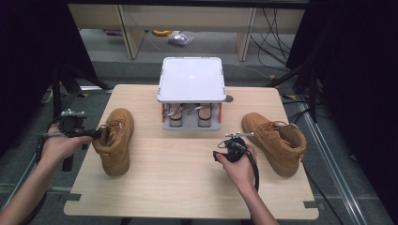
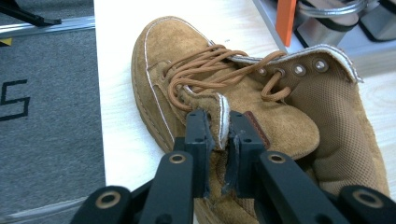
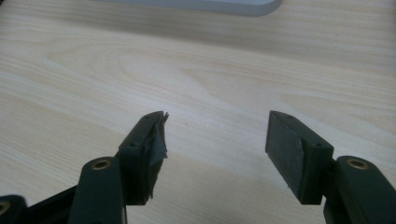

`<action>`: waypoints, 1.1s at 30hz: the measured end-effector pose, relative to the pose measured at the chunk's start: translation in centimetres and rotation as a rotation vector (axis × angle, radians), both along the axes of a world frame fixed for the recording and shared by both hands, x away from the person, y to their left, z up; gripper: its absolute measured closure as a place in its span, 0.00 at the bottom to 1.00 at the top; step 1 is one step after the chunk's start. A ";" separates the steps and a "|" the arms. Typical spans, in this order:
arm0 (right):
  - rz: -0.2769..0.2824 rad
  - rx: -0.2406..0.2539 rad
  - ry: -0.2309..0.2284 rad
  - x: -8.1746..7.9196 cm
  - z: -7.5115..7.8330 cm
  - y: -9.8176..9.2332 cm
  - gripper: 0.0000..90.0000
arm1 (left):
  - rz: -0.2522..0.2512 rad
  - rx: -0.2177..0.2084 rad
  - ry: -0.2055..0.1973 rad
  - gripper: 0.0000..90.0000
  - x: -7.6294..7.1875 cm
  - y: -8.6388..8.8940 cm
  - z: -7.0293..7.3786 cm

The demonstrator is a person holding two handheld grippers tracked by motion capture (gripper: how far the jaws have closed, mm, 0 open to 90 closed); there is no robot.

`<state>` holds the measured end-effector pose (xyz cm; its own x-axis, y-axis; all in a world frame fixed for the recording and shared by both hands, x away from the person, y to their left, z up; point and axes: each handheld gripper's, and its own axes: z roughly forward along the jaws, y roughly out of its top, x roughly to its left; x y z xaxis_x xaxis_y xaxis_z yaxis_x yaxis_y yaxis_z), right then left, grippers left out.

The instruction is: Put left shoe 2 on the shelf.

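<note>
Two tan boots sit on the worktop (image 1: 187,183). At left of the high view, the left tongs (image 2: 218,140) pinch the left boot (image 1: 115,140) by its collar flap, as their own view shows. Centre right, the right tongs (image 3: 215,144) gape wide above bare wood, near the right boot (image 1: 277,140). A grey rack (image 1: 191,79) stands upper centre.

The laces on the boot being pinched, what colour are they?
The laces are tan-brown, a shade darker than the boot; the left gripper view shows them best.

No readable text, label or number anywhere.
</note>
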<state>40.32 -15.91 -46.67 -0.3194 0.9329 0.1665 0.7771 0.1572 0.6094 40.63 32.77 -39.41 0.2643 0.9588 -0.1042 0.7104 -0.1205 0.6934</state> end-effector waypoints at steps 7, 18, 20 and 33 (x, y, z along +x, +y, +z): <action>0.007 -0.013 -0.002 0.0 0.1 -0.1 0.43 | 0.029 -0.022 0.003 0.72 -0.1 -0.3 -0.2; 0.008 -0.014 0.018 -0.1 -0.4 0.0 0.42 | 0.070 -0.079 0.117 0.65 0.1 -0.5 -2.2; 0.015 -0.013 0.010 0.0 -0.4 0.1 0.42 | 0.084 -0.085 0.127 0.66 0.2 -0.6 -2.4; 0.009 -0.013 0.026 -0.2 -0.6 -0.1 0.42 | 0.064 -0.052 0.135 0.84 0.6 -0.4 -2.6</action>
